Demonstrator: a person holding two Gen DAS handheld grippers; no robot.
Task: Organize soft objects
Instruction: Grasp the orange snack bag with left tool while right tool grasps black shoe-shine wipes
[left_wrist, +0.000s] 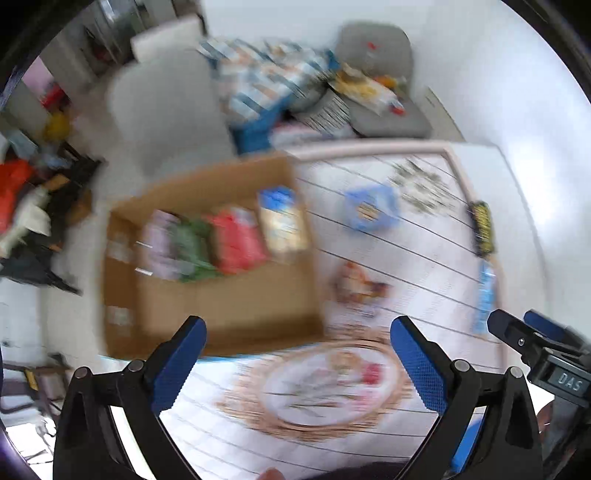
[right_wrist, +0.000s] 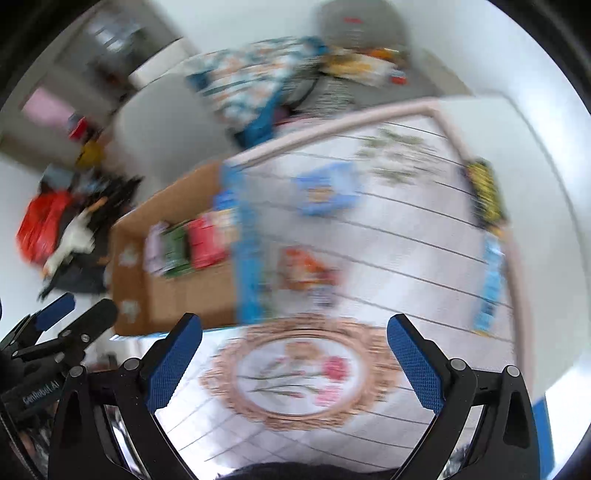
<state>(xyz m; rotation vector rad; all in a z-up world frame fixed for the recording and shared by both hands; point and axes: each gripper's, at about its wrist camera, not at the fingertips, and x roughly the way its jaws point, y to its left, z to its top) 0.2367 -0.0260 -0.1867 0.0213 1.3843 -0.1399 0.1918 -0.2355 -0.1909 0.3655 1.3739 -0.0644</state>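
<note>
Both views are motion-blurred. A cardboard box (left_wrist: 221, 295) stands at the table's left, holding purple, green, red and yellow-blue soft packets (left_wrist: 229, 240); it also shows in the right wrist view (right_wrist: 177, 291). On the cloth lie a blue packet (left_wrist: 371, 208), an orange packet (left_wrist: 360, 284), a black-yellow packet (left_wrist: 482, 229) and a light-blue packet (left_wrist: 485, 295). My left gripper (left_wrist: 299, 362) is open and empty above the table's near side. My right gripper (right_wrist: 295, 362) is open and empty, hovering beside it.
A white tablecloth (left_wrist: 424, 258) with dark lines and a round floral print (left_wrist: 321, 391) covers the table. Grey chairs (left_wrist: 166, 110) with clothes and clutter stand behind it. Bags lie on the floor at left (right_wrist: 44, 229).
</note>
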